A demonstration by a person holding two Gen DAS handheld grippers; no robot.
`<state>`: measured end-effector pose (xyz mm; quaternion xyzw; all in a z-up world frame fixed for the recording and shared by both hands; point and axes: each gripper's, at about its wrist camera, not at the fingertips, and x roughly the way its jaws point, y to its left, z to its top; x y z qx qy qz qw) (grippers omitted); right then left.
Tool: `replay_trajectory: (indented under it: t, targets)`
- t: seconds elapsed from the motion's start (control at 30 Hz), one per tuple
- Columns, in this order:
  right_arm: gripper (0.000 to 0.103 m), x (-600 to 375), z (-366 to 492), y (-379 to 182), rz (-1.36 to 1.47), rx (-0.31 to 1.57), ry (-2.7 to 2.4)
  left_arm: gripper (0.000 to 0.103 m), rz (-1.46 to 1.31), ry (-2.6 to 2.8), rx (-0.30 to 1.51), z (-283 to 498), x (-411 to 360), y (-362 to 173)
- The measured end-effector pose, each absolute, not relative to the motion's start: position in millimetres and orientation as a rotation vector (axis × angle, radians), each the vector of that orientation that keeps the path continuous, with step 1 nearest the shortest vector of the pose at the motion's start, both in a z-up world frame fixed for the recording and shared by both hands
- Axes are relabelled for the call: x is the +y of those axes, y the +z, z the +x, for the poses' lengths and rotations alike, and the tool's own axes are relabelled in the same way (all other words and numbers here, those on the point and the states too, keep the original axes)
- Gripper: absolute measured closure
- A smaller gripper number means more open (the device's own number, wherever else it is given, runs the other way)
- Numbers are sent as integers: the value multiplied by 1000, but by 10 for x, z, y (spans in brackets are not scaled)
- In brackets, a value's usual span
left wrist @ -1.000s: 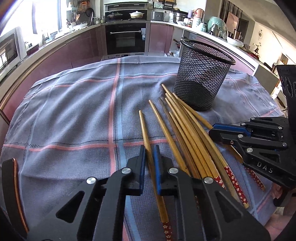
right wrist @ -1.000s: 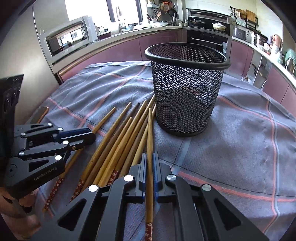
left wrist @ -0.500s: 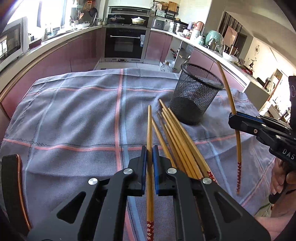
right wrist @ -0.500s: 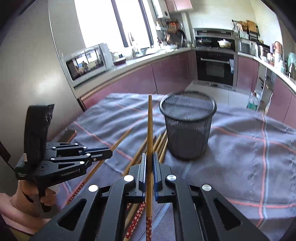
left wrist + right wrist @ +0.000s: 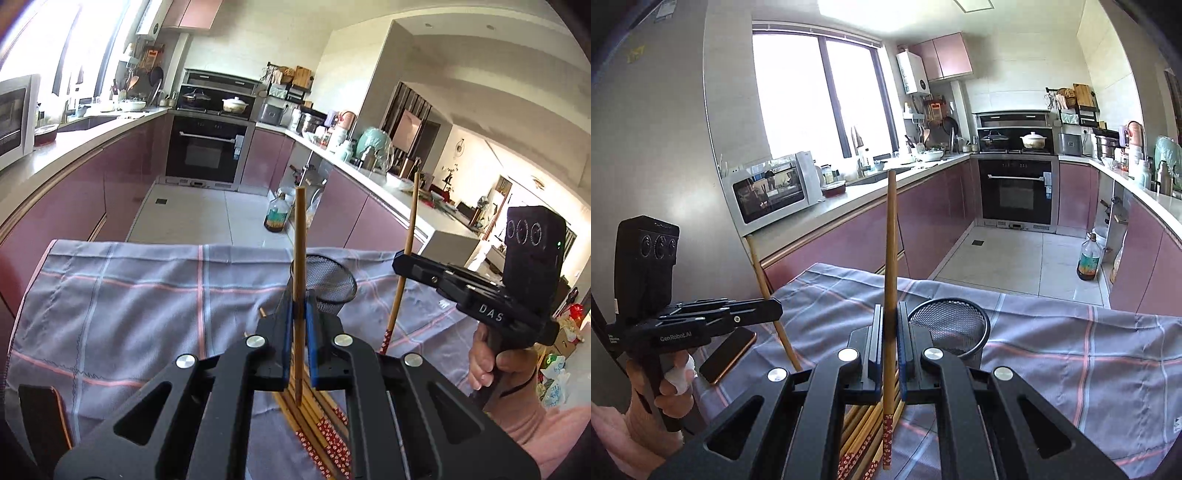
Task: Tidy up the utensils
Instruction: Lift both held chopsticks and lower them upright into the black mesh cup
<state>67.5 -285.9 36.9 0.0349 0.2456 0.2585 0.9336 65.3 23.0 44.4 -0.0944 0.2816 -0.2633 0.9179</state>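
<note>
Now each hand-held gripper, left (image 5: 298, 345) and right (image 5: 889, 347), pinches one upright chopstick (image 5: 300, 258) above and just short of the mesh cup (image 5: 951, 325), the right one nearer.

home kitchen, oven (image 5: 1015, 188), microwave (image 5: 768, 194)

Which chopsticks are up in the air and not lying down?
Two brown wooden chopsticks: one clamped upright in the left gripper, one in the right gripper. The others lie on the grey checked cloth.
</note>
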Motion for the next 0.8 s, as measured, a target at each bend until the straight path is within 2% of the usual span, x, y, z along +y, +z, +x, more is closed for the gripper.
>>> replay_trajectory:
  t: [0.5,0.67,0.8]
  targets:
    - [98,-3121,1182,776,121,360,437,96,-217,-580,413,976,-63,1442]
    - [98,-3142,1392,693,144,365,406,96,-183,-558,434,1184,-285,1472]
    - [98,-3067,1557,523,133,420,392,96,-140,-567,511,1397,-537,1282]
